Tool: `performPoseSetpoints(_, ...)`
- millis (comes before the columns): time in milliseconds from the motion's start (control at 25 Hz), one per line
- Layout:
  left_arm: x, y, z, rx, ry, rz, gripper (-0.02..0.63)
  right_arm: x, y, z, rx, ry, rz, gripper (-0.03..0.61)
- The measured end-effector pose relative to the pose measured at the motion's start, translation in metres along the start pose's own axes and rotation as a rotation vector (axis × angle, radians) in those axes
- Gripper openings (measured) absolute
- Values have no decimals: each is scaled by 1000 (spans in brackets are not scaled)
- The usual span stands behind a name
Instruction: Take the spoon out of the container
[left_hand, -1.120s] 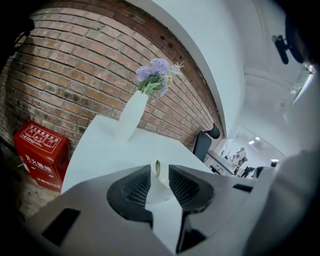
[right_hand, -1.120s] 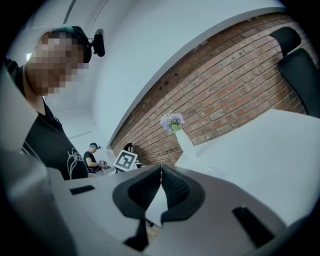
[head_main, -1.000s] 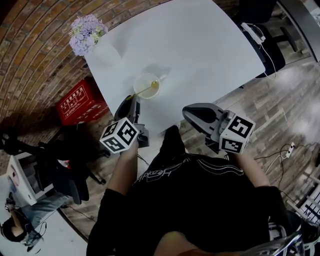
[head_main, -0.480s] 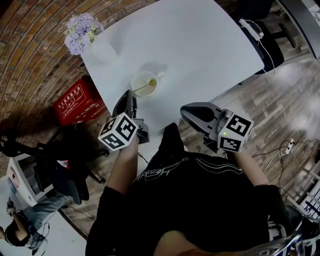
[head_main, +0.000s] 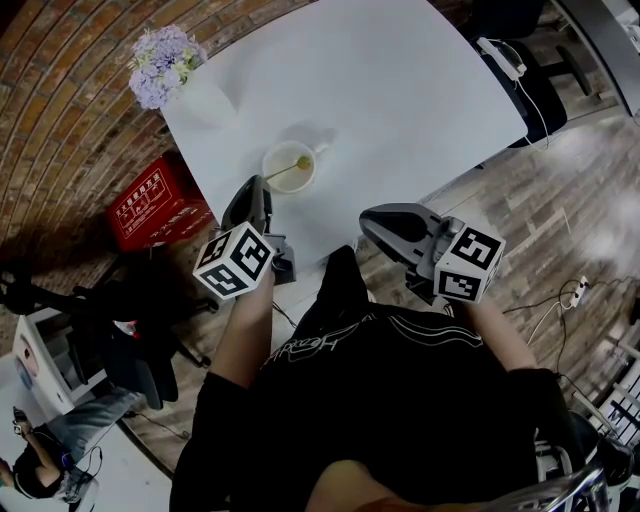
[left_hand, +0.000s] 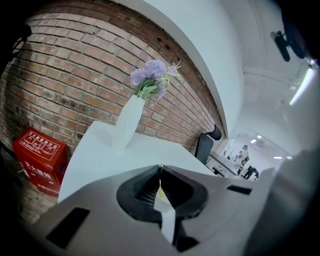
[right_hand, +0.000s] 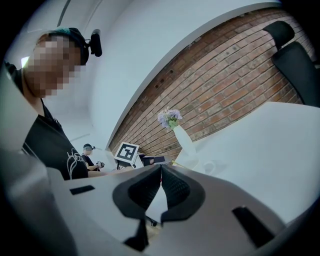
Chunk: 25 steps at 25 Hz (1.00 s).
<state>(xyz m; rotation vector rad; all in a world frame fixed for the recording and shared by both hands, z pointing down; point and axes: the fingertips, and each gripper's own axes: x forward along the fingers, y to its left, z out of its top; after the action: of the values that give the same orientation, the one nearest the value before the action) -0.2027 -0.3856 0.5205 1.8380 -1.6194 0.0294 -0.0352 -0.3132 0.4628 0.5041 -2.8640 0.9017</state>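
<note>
A cream mug (head_main: 289, 167) stands on the white table (head_main: 400, 90), with a gold spoon (head_main: 292, 166) leaning in it. The spoon's handle points toward the table's near edge. My left gripper (head_main: 258, 184) reaches up to that handle end. Its jaws are shut, and in the left gripper view a thin gold sliver of the spoon (left_hand: 160, 169) shows pinched between the left gripper's (left_hand: 160, 172) tips. My right gripper (head_main: 384, 222) hovers over the table's near edge, to the right of the mug. The right gripper (right_hand: 160, 169) is shut with nothing in it.
A white vase of purple flowers (head_main: 166, 62) stands at the table's far left corner. A red crate (head_main: 153, 206) sits on the floor left of the table, and a dark chair (head_main: 520, 70) is at the right side. A power strip (head_main: 578, 296) lies on the wooden floor.
My left gripper has closed in on the end of the spoon's handle and its jaws have come together. The right gripper has hardly moved.
</note>
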Motion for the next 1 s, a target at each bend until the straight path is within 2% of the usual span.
performPoseSetpoints(200,-7,-5,9,65,-5,0,6,0,2,0,18,-4,-1,-3)
performPoseSetpoints(600,-50,-24,36,108,-85,-30,6,-13,21,5,-2,-38,-6,-3)
performPoseSetpoints(1000,-127,-76,44,117,-159,-126,6,-51,57,20,-58,-116,-19,-3)
